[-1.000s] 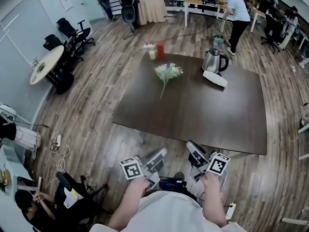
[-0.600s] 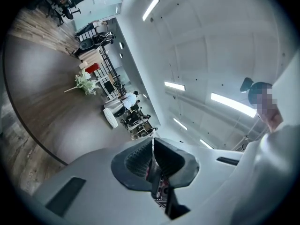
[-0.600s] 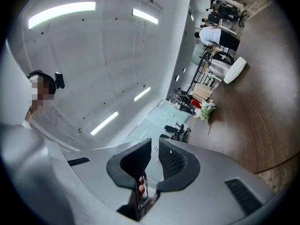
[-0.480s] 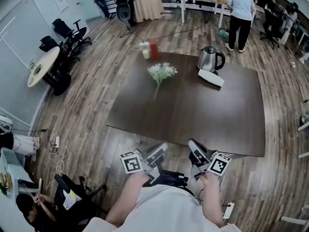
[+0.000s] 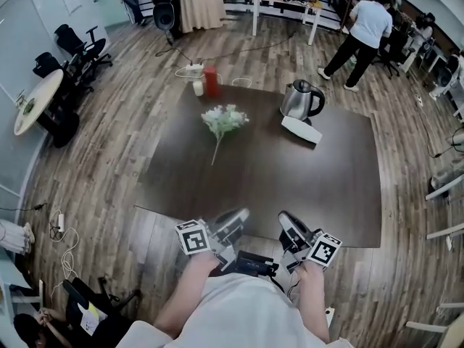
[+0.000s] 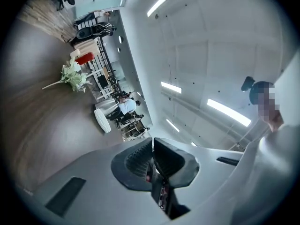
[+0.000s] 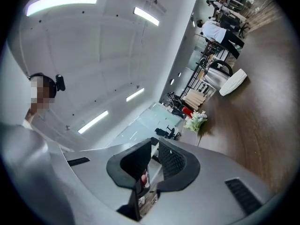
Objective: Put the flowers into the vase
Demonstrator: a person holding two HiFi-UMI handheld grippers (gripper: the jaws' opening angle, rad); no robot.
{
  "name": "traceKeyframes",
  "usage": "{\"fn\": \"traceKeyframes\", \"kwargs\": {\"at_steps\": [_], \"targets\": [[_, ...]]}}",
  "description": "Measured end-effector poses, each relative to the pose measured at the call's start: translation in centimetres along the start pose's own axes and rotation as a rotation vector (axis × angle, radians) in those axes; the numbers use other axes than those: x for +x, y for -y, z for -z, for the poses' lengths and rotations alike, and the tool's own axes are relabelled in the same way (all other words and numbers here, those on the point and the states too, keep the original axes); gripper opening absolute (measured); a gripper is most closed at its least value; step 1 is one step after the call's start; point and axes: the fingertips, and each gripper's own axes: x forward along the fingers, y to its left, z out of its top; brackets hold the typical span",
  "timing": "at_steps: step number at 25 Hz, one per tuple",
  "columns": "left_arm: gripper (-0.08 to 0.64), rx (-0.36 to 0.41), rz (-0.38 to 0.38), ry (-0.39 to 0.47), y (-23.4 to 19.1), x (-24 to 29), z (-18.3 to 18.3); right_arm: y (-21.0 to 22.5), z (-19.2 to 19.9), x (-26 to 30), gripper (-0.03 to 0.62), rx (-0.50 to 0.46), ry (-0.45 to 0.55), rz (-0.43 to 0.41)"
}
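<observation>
Left hand-held gripper (image 5: 233,219) and right hand-held gripper (image 5: 285,219) were both clamped shut on nothing. They sat low at the bottom centre of the head view, short of the near edge of the desk (image 5: 312,194), I'd guess since nothing was in reach yet. Meanwhile the flowers (image 5: 223,120) lay flat on the desk in the upper middle, stem pointing down-frame, near a red container (image 5: 211,82) that might be the vase.

Dark table (image 5: 290,187) holds flowers (image 5: 223,122), kettle (image 5: 299,100), red container (image 5: 211,82)

White flowers (image 5: 225,121) flat on dark table (image 5: 290,183)
</observation>
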Motion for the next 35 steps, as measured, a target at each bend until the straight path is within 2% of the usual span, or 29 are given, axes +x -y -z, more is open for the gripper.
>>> {"fn": "traceKeyframes", "kwargs": {"at_steps": [6, 13, 22, 27, 30, 35], "targets": [[0.021, -0.040, 0.030, 0.010, -3.7, 2.4, -4.9, 2.4, -2.5, 4.6, 0.025, -0.012, -0.017, 0.054], [0.021, -0.082, 0.059, -0.017, -6.6, 4.7, -8.2, 4.3, -4.7, 8.7, 0.025, -0.025, -0.015, 0.105], [0.021, -0.133, 0.057, -0.033, -10.0, 5.2, -10.6, 5.4, -4.7, 12.0, 0.025, -0.027, -0.038, 0.156], [0.021, -0.156, 0.061, -0.028, -11.4, 5.0, -11.7, 5.0, -4.7, 14.4, 0.025, -0.091, -0.089, 0.148], [0.021, -0.178, 0.055, -0.019, -12.2, 4.9, -11.7, 5.9, -4.0, 14.5, 0.025, -0.057, -0.107, 0.179], [0.021, -0.158, 0.033, -0.015, -13.0, 5.5, -11.9, 6.5, -4.3, 15.1, 0.025, -0.057, -0.130, 0.168]]}}
